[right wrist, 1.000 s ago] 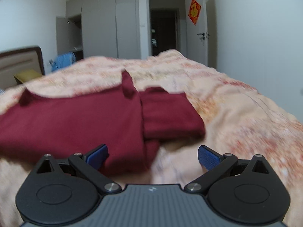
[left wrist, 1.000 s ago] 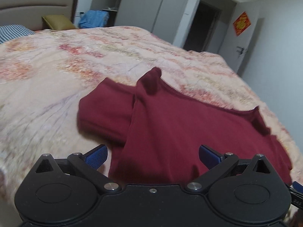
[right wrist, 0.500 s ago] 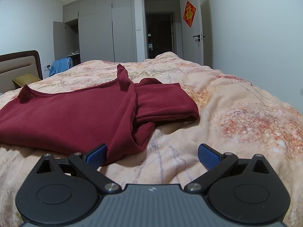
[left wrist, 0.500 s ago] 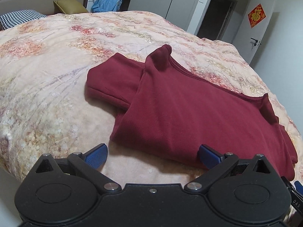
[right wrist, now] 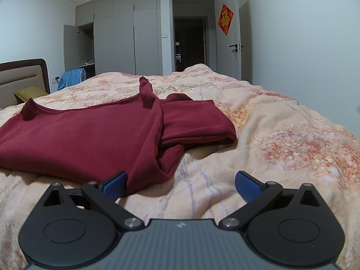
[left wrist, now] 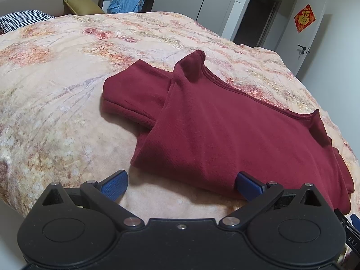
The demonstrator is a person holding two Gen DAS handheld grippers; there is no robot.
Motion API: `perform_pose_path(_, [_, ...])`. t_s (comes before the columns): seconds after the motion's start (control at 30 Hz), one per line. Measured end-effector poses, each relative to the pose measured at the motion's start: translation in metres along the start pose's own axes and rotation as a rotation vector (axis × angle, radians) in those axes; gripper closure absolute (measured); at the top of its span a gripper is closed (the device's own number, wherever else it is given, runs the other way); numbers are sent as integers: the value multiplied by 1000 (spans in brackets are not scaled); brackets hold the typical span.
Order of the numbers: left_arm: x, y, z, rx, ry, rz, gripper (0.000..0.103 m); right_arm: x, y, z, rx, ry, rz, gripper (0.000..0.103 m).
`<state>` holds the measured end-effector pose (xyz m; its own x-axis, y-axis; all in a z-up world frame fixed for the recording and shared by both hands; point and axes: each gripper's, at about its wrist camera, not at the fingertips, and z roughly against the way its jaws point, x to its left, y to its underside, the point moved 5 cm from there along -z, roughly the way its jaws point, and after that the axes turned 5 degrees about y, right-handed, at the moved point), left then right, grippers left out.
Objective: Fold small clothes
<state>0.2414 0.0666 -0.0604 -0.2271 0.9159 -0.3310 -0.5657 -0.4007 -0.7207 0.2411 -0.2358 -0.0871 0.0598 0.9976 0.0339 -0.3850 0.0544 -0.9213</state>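
A dark red knit top (left wrist: 225, 126) lies flat on the floral bedspread (left wrist: 56, 90), its short sleeve (left wrist: 135, 94) spread out to the left. My left gripper (left wrist: 181, 183) hovers open just in front of the top's near hem, holding nothing. In the right wrist view the same top (right wrist: 85, 135) fills the left half, with its other sleeve (right wrist: 195, 121) lying out to the right. My right gripper (right wrist: 181, 183) is open and empty at the hem's right corner, its left fingertip (right wrist: 114, 183) against the cloth edge.
The bedspread's near edge drops off at the lower left (left wrist: 9, 202). A headboard (right wrist: 20, 76), a checked pillow (left wrist: 20, 20) and blue clothing (left wrist: 126, 2) are at the far end. A wardrobe (right wrist: 126, 33) and open doorway (right wrist: 191, 42) stand beyond the bed.
Both grippers have pulled back and up from the top; they stay open. The garment now lies still on the bed, with more bedspread showing before its hem.
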Motion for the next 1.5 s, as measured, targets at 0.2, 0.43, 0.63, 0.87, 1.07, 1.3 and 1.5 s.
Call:
perform_pose_path(0.2, [1,1,-2,7,12,-1,1,5,-21,20,-16,-100,-42,0])
perform_pose_path(0.43, [4,1,-1,3,23,20,1,56,-65,29,-132,-208,102,0])
perform_pose_path(0.63, [19,-3,2,-12,91,152,1,118,-72,-5,-27,-284,172,0])
perform_pose_path(0.87, [35,-6,3,-38,153,316,1,167,-50,-41,99,-287,255,0])
perform_pose_path(1.07, [35,-2,1,-52,140,316,1,149,-28,-55,107,-358,93,0])
perform_pose_path(1.3, [32,-2,-1,-50,122,298,1,147,-29,-53,98,-352,104,0])
perform_pose_path(1.5, [31,-2,-2,-49,115,303,1,147,-28,-52,95,-353,103,0])
